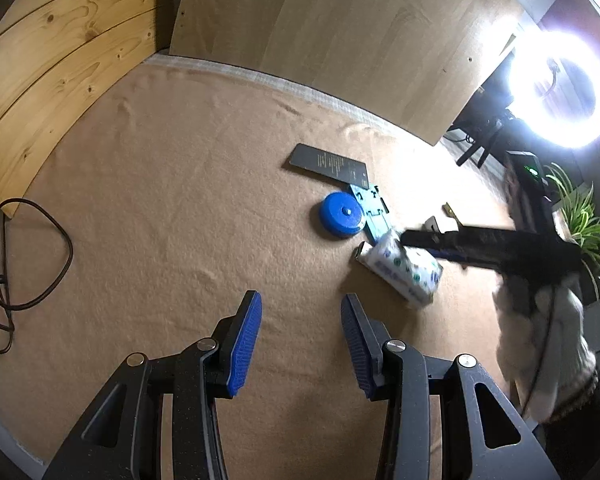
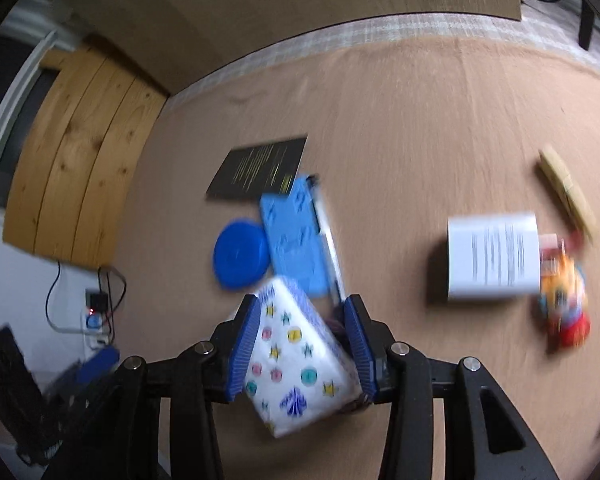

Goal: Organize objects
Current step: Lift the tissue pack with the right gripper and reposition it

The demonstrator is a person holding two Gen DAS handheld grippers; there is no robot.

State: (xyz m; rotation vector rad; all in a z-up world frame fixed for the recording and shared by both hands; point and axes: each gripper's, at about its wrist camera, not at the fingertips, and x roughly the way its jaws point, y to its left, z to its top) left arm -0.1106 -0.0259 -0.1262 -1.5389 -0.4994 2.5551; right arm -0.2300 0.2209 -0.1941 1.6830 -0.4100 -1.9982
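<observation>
Brown felt covers the surface (image 2: 420, 128), where sorting looks partway done. The patterned tissue pack (image 2: 300, 364) sits clamped in the right hand-held gripper (image 2: 300, 350), just short of the grouped blue disc (image 2: 241, 254), blue plate (image 2: 294, 236) and black card (image 2: 260, 168). A white box (image 2: 492, 258) and colourful packet (image 2: 564, 304) wait well apart. The left hand-held gripper (image 1: 301, 322) hangs apart, grasping nothing.

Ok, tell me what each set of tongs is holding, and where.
Left tongs: nothing, jaws apart. Right tongs: the patterned tissue pack, gripped across its two opposite sides near one end.
</observation>
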